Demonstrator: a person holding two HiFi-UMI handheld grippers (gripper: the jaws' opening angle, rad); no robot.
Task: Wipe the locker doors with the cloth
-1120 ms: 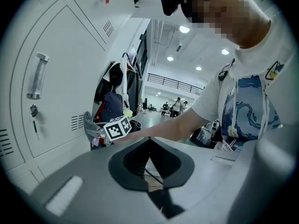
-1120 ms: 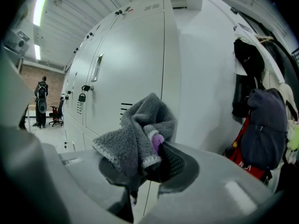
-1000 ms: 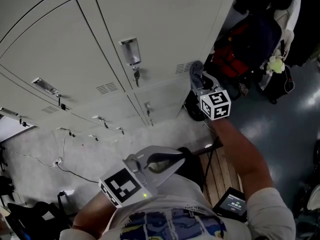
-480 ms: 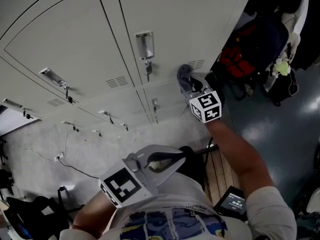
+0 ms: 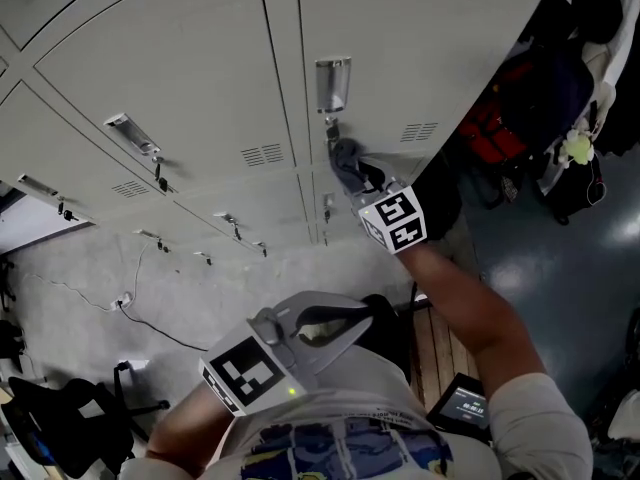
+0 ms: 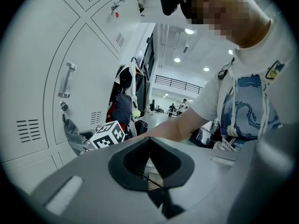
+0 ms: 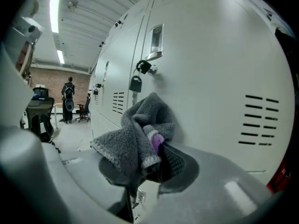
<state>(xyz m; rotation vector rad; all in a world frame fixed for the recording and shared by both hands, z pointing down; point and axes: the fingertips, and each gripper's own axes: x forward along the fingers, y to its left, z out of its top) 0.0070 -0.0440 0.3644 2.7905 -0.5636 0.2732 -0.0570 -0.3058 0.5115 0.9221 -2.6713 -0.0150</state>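
My right gripper (image 5: pixel 352 171) (image 7: pixel 152 160) is shut on a grey cloth (image 5: pixel 345 158) (image 7: pixel 138 129) and presses it against a pale grey locker door (image 5: pixel 420 38) (image 7: pixel 219 64), just below its handle (image 5: pixel 332 85) (image 7: pixel 156 37) and small padlock (image 7: pixel 135 84). A vent grille (image 5: pixel 418 131) (image 7: pixel 254 120) lies to the right of the cloth. My left gripper (image 5: pixel 345 323) (image 6: pixel 149 164) is held low near the person's chest, away from the lockers, shut with nothing between its jaws. In the left gripper view the cloth (image 6: pixel 70 127) and the right gripper's marker cube (image 6: pixel 108 134) show against the door.
More locker doors (image 5: pixel 170 58) run left, with handles and keys. Bags and clothes (image 5: pixel 520 108) hang at the right beside the lockers. A wooden bench (image 5: pixel 440 343) and a small screen device (image 5: pixel 465 403) are below. A chair (image 5: pixel 60 423) stands lower left.
My right gripper has slid the cloth leftward and up across the door, from beside the vent grille to just under the handle. The left gripper has stayed put.
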